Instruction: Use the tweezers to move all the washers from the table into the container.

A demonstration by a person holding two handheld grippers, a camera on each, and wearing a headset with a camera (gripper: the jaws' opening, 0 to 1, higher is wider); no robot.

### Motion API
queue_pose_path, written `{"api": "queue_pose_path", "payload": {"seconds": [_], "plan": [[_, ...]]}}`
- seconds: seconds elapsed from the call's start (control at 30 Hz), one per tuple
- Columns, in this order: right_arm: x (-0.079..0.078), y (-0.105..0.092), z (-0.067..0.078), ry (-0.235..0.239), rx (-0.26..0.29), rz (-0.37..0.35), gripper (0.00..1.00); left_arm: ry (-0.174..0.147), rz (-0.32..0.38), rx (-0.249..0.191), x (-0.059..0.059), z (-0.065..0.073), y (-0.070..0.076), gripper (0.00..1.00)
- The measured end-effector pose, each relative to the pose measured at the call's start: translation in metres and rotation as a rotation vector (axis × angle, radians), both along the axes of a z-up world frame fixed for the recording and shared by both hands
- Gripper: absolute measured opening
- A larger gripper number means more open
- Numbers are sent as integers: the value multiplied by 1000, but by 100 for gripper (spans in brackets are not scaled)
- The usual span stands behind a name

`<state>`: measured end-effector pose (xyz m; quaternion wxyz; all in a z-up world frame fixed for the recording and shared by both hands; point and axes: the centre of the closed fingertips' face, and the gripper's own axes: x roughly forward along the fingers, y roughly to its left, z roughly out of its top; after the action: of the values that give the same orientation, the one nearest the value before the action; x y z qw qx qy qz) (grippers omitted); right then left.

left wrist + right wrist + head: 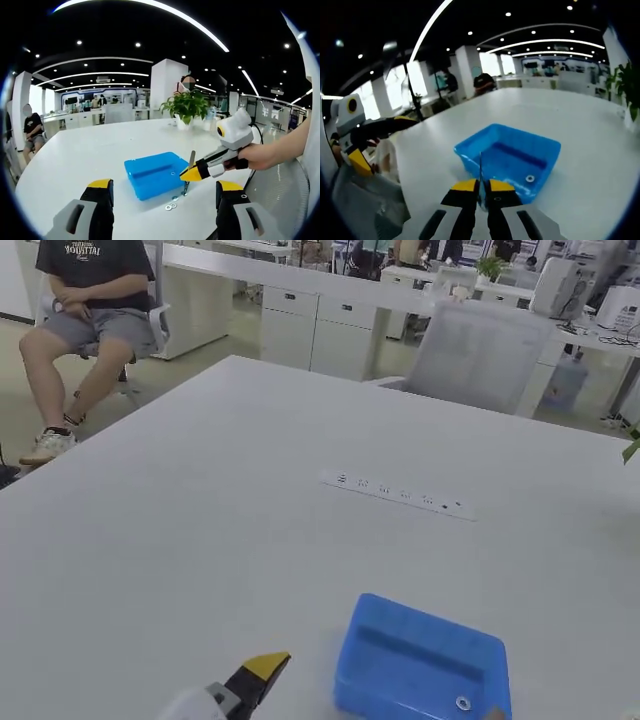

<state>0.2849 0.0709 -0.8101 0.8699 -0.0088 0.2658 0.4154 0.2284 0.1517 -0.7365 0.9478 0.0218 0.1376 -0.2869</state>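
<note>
Right tool (188, 174) clamps tweezers (191, 158), angled down near washers (171, 205); left tool (165, 185) apart.

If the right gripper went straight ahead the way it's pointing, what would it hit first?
Probably the near wall of the blue plastic container, just ahead of the right gripper; depth is unclear.

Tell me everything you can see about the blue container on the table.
The blue container is a shallow rectangular tray, open-topped, with rounded corners and low walls; it looks like plastic. It sits flat on the white table. One washer lies on its floor near a corner. A few more washers lie on the table just beside it, where the tweezers held in the right gripper point down.
</note>
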Motion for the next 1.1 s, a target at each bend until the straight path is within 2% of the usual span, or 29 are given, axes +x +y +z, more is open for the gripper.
{"api": "queue_pose_path", "payload": {"seconds": [0.07, 0.17, 0.23, 0.3, 0.33, 0.43, 0.53, 0.73, 0.9, 1.1], "plan": [[0, 0, 0, -19, -24, 12, 4, 2, 0, 3, 0, -1, 0, 85], [-4, 3, -1, -59, -78, 77, 3, 3, -2, 8, 0, -1, 0, 85], [-7, 5, -1, -89, -125, 113, 3, 3, -3, 11, -1, -2, 0, 85], [-8, 4, -2, -135, -213, 142, 2, 3, -4, 11, -1, -2, 0, 85], [-10, 5, -2, -138, -224, 156, 2, 3, -4, 12, -1, -2, 0, 85], [-12, 11, 2, -100, -163, 136, 2, 6, -4, 15, -1, -3, 1, 84], [-7, 7, 12, -72, -97, 88, 2, 9, -4, 18, -1, -3, 0, 84], [-2, 2, 34, -33, -13, 54, 2, 5, -3, 11, -1, -2, 0, 84], [7, -2, 56, -53, 37, 29, 3, 5, -4, 11, -1, -2, 0, 84], [17, -6, 70, -85, 42, 13, 3, 5, -5, 10, -1, -2, 0, 84]]}}
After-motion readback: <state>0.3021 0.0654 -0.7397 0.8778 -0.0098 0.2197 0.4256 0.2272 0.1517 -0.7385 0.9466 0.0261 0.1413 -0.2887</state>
